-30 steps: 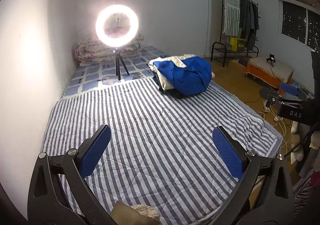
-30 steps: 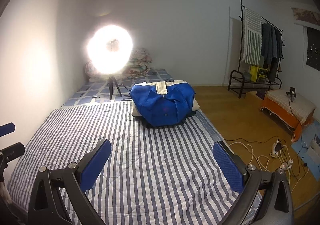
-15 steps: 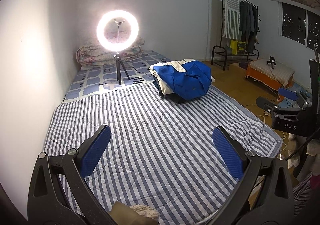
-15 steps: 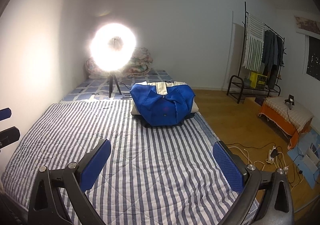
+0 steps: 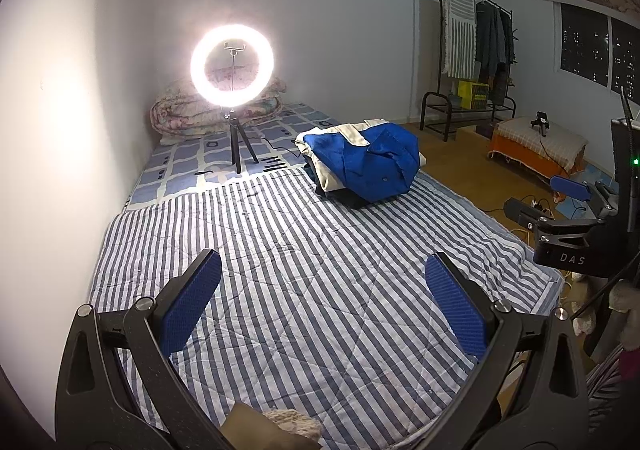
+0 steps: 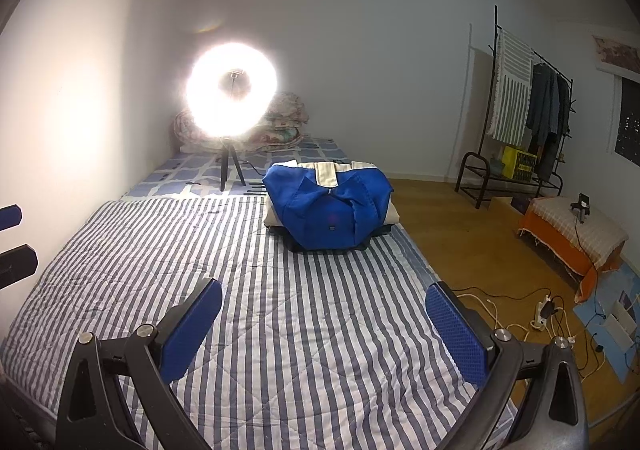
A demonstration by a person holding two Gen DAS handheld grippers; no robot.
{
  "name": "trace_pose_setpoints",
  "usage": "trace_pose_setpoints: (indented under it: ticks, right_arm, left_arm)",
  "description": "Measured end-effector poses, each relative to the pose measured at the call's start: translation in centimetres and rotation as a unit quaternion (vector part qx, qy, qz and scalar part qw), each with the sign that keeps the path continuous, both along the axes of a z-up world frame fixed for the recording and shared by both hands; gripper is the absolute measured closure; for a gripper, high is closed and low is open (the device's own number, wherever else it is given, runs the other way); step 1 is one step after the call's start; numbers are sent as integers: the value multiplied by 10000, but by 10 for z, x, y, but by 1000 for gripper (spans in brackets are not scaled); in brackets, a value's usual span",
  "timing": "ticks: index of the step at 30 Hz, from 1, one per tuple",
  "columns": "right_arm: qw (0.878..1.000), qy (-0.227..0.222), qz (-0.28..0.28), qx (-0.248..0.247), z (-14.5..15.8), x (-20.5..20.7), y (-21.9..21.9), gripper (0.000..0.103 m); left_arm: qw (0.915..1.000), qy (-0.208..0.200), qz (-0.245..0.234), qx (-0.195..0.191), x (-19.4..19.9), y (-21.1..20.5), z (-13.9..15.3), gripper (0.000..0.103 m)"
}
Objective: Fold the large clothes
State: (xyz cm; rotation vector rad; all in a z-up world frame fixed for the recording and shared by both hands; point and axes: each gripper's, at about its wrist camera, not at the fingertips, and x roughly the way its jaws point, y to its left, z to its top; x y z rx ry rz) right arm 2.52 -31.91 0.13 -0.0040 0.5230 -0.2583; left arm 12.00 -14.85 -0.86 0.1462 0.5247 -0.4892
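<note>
Bedding fills most of both views: a striped quilt [image 5: 320,290] spread flat over the bed, its near part bare. Over the last second both cameras have tilted and drawn back a little. The pile of clothes [image 6: 330,205] sat higher and smaller in frame then; the ring light [image 5: 232,65] has slid down the left view. Nothing on the bed itself has shifted.

The pile lies at the quilt's far right edge, well apart from both tongs. A blue jacket [image 5: 368,165] with a cream collar is on top, sleeves tucked in, over cream and dark layers. It looks compactly bundled, so it could be a stack already folded or one waiting its turn; the pictures do not settle which.

The left gripper [image 5: 324,306] hangs over the near quilt, jaws wide apart, holding nothing. The right gripper [image 6: 324,330] is likewise spread and empty, and shows at the right edge of the left view. By my judgement the small change is only a drift of the hands, with no cloth engaged.
</note>
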Motion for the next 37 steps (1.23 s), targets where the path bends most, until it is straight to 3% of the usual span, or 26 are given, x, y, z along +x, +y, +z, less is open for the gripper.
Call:
trace_pose_setpoints:
  ticks: [37]
  right_arm:
    - [10000, 84, 29, -13, -4, 1, 5, 0]
  left_arm:
    - [9993, -302, 177, 154, 2, 5, 2, 0]
